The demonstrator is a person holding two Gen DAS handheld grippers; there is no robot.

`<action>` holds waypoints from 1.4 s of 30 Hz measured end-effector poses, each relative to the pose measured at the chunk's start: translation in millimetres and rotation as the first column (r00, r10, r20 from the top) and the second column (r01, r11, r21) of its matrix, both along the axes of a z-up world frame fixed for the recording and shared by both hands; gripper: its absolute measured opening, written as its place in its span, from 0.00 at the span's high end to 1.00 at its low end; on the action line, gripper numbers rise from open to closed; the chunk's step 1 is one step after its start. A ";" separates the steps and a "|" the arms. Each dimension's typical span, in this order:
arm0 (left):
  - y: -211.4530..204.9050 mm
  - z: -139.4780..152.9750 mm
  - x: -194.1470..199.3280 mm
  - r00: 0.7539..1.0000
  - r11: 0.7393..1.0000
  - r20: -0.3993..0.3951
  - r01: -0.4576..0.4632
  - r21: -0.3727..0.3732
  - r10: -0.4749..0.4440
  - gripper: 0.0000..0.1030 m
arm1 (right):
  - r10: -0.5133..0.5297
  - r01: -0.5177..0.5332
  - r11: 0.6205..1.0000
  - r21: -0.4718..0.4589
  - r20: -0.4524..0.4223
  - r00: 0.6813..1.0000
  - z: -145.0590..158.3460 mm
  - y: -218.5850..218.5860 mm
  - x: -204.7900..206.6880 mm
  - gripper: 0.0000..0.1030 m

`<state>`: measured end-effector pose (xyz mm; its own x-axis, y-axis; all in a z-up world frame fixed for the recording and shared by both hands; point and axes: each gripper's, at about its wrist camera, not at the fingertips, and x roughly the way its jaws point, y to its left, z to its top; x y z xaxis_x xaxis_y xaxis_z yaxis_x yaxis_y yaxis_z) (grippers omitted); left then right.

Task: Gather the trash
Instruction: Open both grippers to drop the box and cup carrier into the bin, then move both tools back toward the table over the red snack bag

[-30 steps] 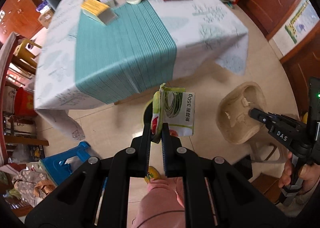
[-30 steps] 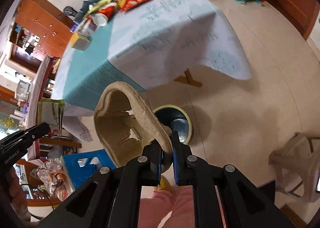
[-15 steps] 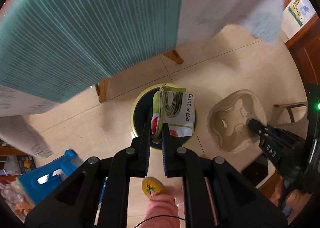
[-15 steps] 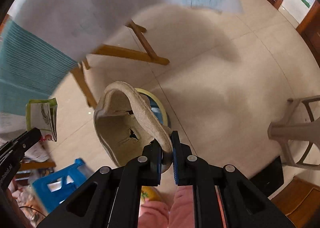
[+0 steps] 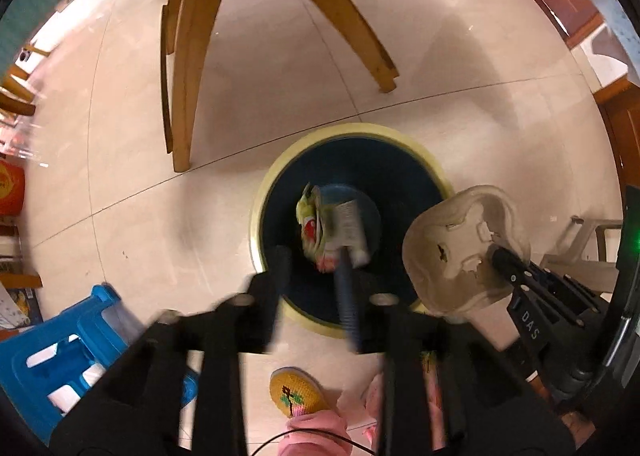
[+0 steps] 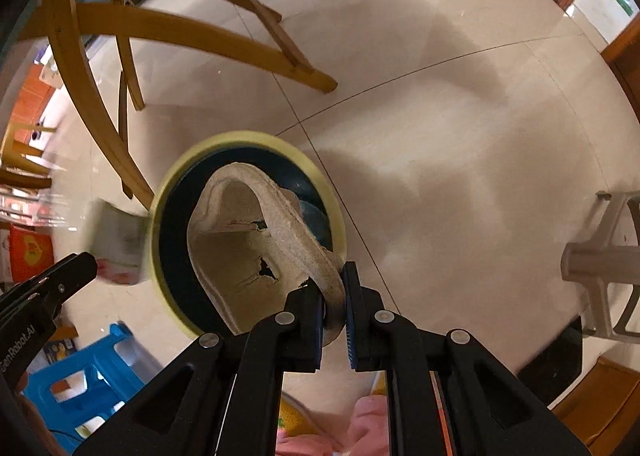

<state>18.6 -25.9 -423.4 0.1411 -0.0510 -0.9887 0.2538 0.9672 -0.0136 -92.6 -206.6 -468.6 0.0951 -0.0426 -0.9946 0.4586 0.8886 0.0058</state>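
A round bin with a yellow rim (image 5: 360, 128) and dark blue inside stands on the tiled floor right below me. My left gripper (image 5: 313, 260) hangs over it with its jaws opening. The green and white food packet (image 5: 332, 225) sits loose just ahead of the parted fingers, over the bin's mouth. My right gripper (image 6: 335, 288) is shut on the edge of a beige moulded-pulp tray (image 6: 240, 252), held over the bin's rim (image 6: 248, 137). In the left wrist view the pulp tray (image 5: 452, 248) and the right gripper (image 5: 505, 258) are at the bin's right side.
Curved wooden table legs (image 5: 184, 55) stand just beyond the bin. A blue plastic stool (image 5: 60, 348) is at the lower left, and a grey plastic chair (image 6: 600, 256) at the right. A person's yellow slipper (image 5: 296, 392) and pink trouser leg are beneath the grippers.
Both grippers have dropped from table height to just above the bin. The left jaws have parted and the packet has left them. The right gripper still pinches the pulp tray.
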 end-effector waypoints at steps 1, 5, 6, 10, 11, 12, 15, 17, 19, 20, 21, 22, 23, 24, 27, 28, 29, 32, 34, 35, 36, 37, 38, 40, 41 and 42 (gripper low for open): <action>2.4 -1.3 -0.7 1.000 1.000 0.007 -0.009 -0.008 0.010 0.43 | 0.009 -0.009 1.000 0.000 0.000 1.000 -3.0 1.3 2.8 0.91; 9.3 -5.7 -1.1 0.999 0.999 0.021 -0.039 -0.009 0.039 0.36 | 0.041 -0.041 0.999 -0.006 0.004 0.999 -15.6 8.8 17.4 0.91; 12.0 -6.1 -1.0 0.999 0.999 0.025 -0.048 -0.008 0.048 0.36 | 0.048 -0.048 0.999 -0.006 0.005 0.999 -17.2 12.8 20.7 0.91; 17.1 6.6 -6.5 0.996 0.997 0.046 -0.079 -0.015 0.079 0.36 | 0.064 -0.065 0.998 0.013 0.015 0.998 -16.0 19.7 31.3 0.91; 20.4 10.9 -6.6 0.995 0.996 0.057 -0.087 -0.016 0.088 0.36 | 0.067 -0.068 0.997 0.021 0.022 0.998 -11.1 22.8 30.1 0.91; 23.8 15.4 -7.1 0.994 0.996 0.063 -0.092 -0.015 0.093 0.36 | 0.072 -0.073 0.997 0.026 0.025 0.997 -9.4 25.4 33.0 0.91; 33.9 29.4 -8.2 0.990 0.993 0.080 -0.115 -0.013 0.116 0.36 | 0.086 -0.087 0.996 0.037 0.042 0.995 -0.4 32.7 38.6 0.81; 40.1 40.4 -10.3 0.987 0.991 0.087 -0.132 -0.010 0.133 0.35 | 0.091 -0.094 0.995 0.044 0.063 0.994 8.1 34.7 38.6 0.58; 44.5 51.0 -13.3 0.985 0.989 0.094 -0.147 -0.009 0.147 0.32 | 0.095 -0.099 0.994 0.048 0.090 0.991 20.7 36.9 40.8 0.40; 47.1 57.9 -15.1 0.983 0.988 0.099 -0.152 -0.011 0.153 0.32 | 0.096 -0.102 0.993 0.052 0.100 0.990 26.3 37.1 40.9 0.40; 49.5 65.8 -17.2 0.982 0.987 0.105 -0.157 -0.014 0.158 0.32 | 0.097 -0.103 0.993 0.057 0.103 0.990 32.2 38.9 41.8 0.40; 52.2 74.6 -19.4 0.980 0.986 0.109 -0.163 -0.017 0.164 0.32 | 0.097 -0.104 0.993 0.059 0.105 0.990 39.0 40.8 42.6 0.40; 54.4 83.8 -21.7 0.979 0.986 0.111 -0.168 -0.021 0.169 0.32 | 0.098 -0.105 0.993 0.061 0.107 0.989 45.1 41.5 43.7 0.40; 55.5 92.3 -24.1 0.978 0.985 0.112 -0.172 -0.026 0.173 0.32 | 0.102 -0.109 0.992 0.061 0.113 0.988 55.9 44.1 43.7 0.40; 62.3 130.4 -32.4 0.975 0.982 0.125 -0.180 -0.051 0.185 0.32 | 0.107 -0.115 0.992 0.060 0.125 0.986 87.9 51.3 41.7 0.40; 66.0 141.4 -33.7 0.974 0.982 0.129 -0.180 -0.057 0.186 0.32 | 0.108 -0.116 0.991 0.061 0.129 0.986 98.0 54.1 38.0 0.40; 69.4 159.2 -36.7 0.973 0.982 0.138 -0.180 -0.065 0.187 0.32 | 0.108 -0.117 0.991 0.060 0.133 0.985 110.6 56.7 35.4 0.40; 78.4 203.0 -44.0 0.969 0.981 0.161 -0.175 -0.085 0.187 0.32 | 0.118 -0.129 0.990 0.065 0.151 0.982 156.8 66.0 23.4 0.40; 85.6 234.9 -48.2 0.966 0.980 0.178 -0.174 -0.097 0.189 0.32 | 0.129 -0.141 0.988 0.066 0.164 0.978 192.3 74.6 15.7 0.40; 90.9 257.1 -50.5 0.963 0.978 0.189 -0.173 -0.112 0.192 0.32 | 0.134 -0.147 0.987 0.067 0.170 0.976 206.4 77.0 13.1 0.40; 93.6 270.0 -51.6 0.961 0.978 0.196 -0.172 -0.120 0.194 0.32 | 0.142 -0.155 0.986 0.061 0.180 0.973 228.5 82.0 9.1 0.40; 97.2 286.6 -53.3 0.959 0.977 0.207 -0.169 -0.128 0.193 0.32 | 0.147 -0.160 0.985 0.058 0.189 0.971 246.6 86.0 5.3 0.40; 102.0 309.0 -55.4 0.955 0.976 0.224 -0.163 -0.142 0.192 0.32 | 0.151 -0.166 0.984 0.057 0.200 0.968 263.8 90.0 1.8 0.40; 106.9 338.4 -56.6 0.949 0.977 0.253 -0.152 -0.152 0.187 0.32 | 0.160 -0.174 0.984 0.047 0.220 0.962 296.7 98.0 -5.3 0.40; 110.8 360.1 -57.9 0.943 0.977 0.279 -0.142 -0.161 0.183 0.32 | 0.164 -0.178 0.983 0.038 0.230 0.959 313.3 101.8 -8.3 0.40; 112.4 374.2 -58.5 0.938 0.977 0.295 -0.135 -0.165 0.180 0.32 | 0.168 -0.182 0.983 0.033 0.246 0.954 334.5 105.9 -11.1 0.40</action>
